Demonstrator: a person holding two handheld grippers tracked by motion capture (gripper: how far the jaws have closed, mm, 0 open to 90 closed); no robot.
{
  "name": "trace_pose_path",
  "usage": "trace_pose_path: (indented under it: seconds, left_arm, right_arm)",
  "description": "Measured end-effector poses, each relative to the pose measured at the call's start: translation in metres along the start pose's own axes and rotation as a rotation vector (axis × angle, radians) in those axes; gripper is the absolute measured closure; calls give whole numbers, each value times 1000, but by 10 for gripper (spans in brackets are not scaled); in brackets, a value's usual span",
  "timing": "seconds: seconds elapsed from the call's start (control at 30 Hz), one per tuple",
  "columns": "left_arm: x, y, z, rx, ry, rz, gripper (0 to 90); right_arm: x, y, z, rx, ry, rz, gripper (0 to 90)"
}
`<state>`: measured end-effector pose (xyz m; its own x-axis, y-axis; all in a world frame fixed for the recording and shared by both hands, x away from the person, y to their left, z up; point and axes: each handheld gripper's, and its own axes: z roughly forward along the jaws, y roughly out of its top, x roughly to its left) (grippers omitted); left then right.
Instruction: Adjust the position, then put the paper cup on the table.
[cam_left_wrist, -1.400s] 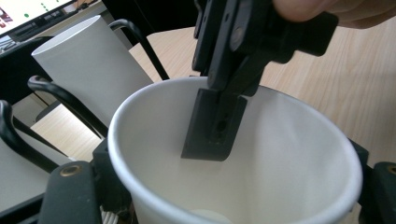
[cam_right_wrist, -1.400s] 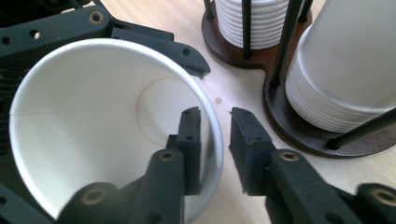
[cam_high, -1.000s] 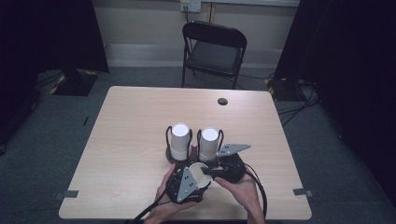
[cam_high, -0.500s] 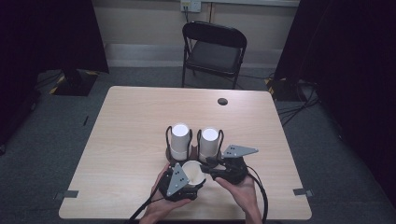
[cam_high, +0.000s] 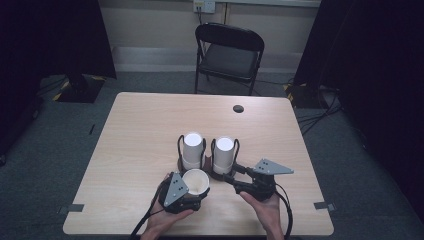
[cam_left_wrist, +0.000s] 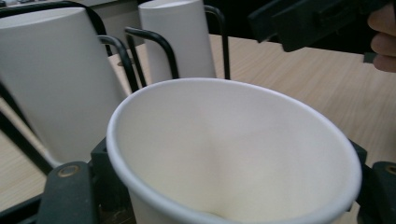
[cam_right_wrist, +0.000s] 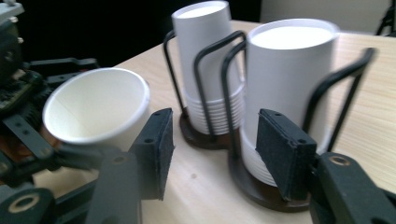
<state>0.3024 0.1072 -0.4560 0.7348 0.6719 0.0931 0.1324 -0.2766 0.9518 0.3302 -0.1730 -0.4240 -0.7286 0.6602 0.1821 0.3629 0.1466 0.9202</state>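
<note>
pinching a paper cup (cam_high: 196, 182), left gripper (cam_high: 181, 192) fingers; right gripper (cam_high: 234, 175) fingers just widening, empty, beside the stack (cam_high: 223, 155).

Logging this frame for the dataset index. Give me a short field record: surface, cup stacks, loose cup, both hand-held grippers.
surface: light wooden table, small dark disc near its far edge
cup stacks: two stacks of upturned white paper cups, left stack and right stack, each in a black wire holder
loose cup: one white paper cup, mouth up and tilted
left hand-held gripper: shut on the loose cup, in front of the left stack
right hand-held gripper: open, jaws just been opening, nothing between them, in front of the right stack
</note>
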Motion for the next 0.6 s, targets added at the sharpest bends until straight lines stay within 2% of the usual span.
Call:
trace_pose_path:
  seconds: [0.03,0.07,0.13,0.47,0.6]
  left_arm:
    - [2,0,-2,-8,3,-10,232]
    - [6,1,-4,-9,7,-14,232]
    - [11,2,-6,-33,6,-47,231]
    - [33,-1,-19,-48,51,-92,230]
    - [43,-1,-24,-50,80,-92,230]
  right_arm:
    - [-1,-1,-2,-6,-14,7,450]
    - [-3,-3,-3,-16,-11,22,449]
    - [-6,-7,-5,-41,0,45,441]
    - [-18,-24,-19,-126,-115,88,344]
    - [-25,-32,-21,-139,-157,108,318]
